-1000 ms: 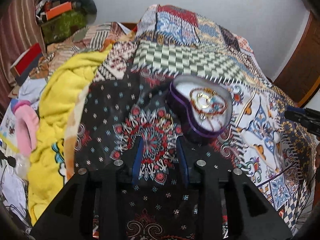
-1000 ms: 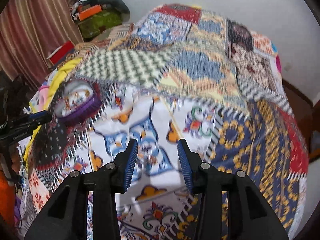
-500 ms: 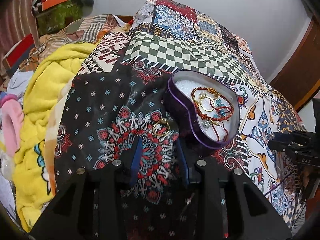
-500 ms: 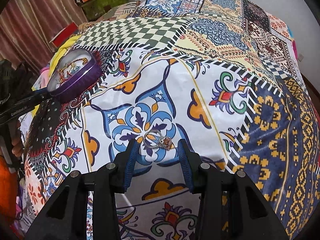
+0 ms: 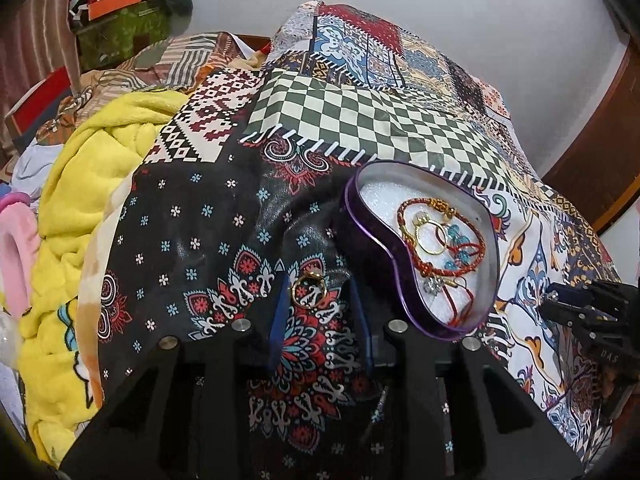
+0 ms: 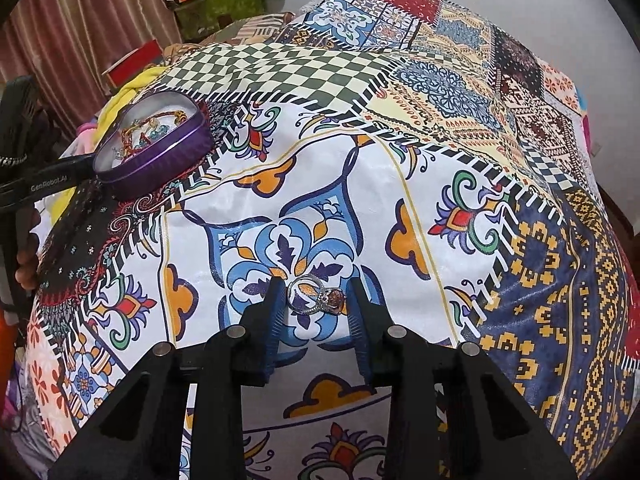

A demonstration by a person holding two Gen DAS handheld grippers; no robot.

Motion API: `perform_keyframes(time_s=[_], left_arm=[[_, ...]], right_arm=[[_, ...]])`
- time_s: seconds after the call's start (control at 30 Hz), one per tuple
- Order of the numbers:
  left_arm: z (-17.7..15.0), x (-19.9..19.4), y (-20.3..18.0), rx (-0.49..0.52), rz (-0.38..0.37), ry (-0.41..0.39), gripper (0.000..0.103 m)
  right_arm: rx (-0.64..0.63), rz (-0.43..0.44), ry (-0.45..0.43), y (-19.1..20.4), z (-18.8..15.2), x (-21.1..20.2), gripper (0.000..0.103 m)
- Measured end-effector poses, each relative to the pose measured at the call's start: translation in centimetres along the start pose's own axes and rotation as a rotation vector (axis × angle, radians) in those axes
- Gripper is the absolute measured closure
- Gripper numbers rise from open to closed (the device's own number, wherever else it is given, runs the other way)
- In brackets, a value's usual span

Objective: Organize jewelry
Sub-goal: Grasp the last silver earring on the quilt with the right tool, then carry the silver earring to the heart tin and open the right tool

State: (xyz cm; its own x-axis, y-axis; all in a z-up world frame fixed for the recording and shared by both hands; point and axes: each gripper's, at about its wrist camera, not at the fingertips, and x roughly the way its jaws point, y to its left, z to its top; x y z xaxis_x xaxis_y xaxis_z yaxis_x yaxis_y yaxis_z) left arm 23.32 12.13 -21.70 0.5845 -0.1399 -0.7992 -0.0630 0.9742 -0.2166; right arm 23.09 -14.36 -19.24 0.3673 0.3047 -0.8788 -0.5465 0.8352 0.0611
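Observation:
A purple heart-shaped tin (image 5: pixel 384 248) sits on the patchwork bedspread, holding a red beaded bracelet (image 5: pixel 430 240), gold hoops and other small pieces on white foam. A gold ring (image 5: pixel 308 289) lies on the dark floral patch, between the blue fingertips of my open left gripper (image 5: pixel 318 290). In the right wrist view, silver rings with an amber stone (image 6: pixel 320 295) lie on the blue-and-white patch between the tips of my open right gripper (image 6: pixel 316 288). The same tin (image 6: pixel 156 148) shows far left there, with the left gripper's body (image 6: pixel 44 184) beside it.
A yellow blanket (image 5: pixel 84 200) and pink item (image 5: pixel 16 256) lie bunched at the bed's left side. Boxes and clutter (image 5: pixel 120 12) are stacked at the far left corner by a curtain. A wooden door (image 5: pixel 600 140) stands to the right. A hand (image 6: pixel 26 272) grips the left tool.
Both grippers have dropped lower and moved forward: the left now brackets the gold ring, the right brackets the silver rings. The tin has not moved.

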Motion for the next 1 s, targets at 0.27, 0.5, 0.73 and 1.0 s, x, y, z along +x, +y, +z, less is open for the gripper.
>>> perform_keyframes(time_s=[0.27, 0.5, 0.73, 1.0], left_arm=[[-0.4, -0.6, -1.2, 0.065, 0.071, -0.015, 0.086], [-0.1, -3.0, -0.8, 0.055, 0.079, -0.058, 0.086], [0.9, -6.7, -1.6, 0.073, 0.072, -0.146, 0.086], [1.9, -9.4, -4.0, 0.120, 0.031, -0.221, 0.086]], right_arm=[[0.013, -0.001, -0.018, -0.1, 0.1, -0.5, 0.076], [0.038, 0.015, -0.064, -0.2, 0.8, -2.0, 0.089], [0.043, 0.006, -0.106, -0.2, 0.8, -3.4, 0.089], [0.055, 0.026, -0.204, -0.3, 2.9, -6.6, 0.089]])
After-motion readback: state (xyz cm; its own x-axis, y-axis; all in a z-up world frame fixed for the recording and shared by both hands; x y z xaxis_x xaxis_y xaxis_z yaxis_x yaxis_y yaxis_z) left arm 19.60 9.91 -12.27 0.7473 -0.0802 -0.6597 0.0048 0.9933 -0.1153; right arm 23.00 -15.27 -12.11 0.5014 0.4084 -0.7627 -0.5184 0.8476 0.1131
